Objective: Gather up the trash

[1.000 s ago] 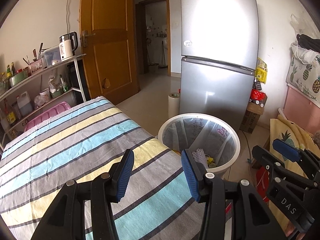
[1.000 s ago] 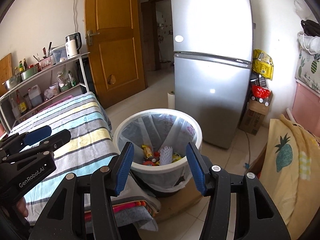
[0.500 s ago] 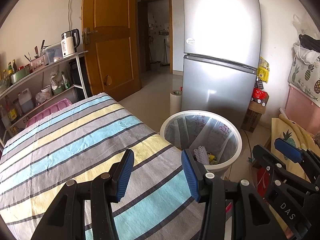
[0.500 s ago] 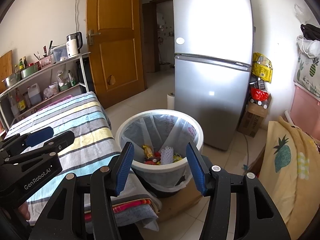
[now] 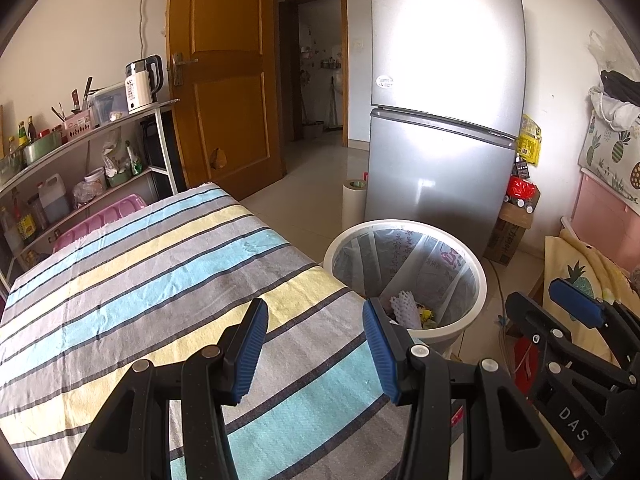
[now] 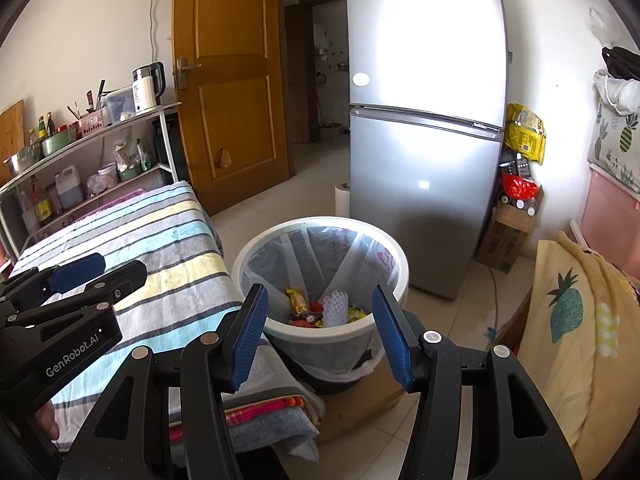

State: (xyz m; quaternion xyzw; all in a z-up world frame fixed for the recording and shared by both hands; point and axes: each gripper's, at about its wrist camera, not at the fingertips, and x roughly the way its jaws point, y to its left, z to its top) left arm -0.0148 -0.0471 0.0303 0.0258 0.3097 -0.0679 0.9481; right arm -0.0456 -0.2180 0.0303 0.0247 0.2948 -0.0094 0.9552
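Two grippers hung with jaws spread and nothing between them. In the left wrist view the left gripper sat low at centre over the striped tablecloth, and the right gripper showed at the lower right edge. The white trash bin, lined with a clear bag, stood mid-frame in the right wrist view, just beside the table's corner and before the silver fridge. Trash lay at its bottom: wrappers and a white foam net. The right gripper framed it from below.
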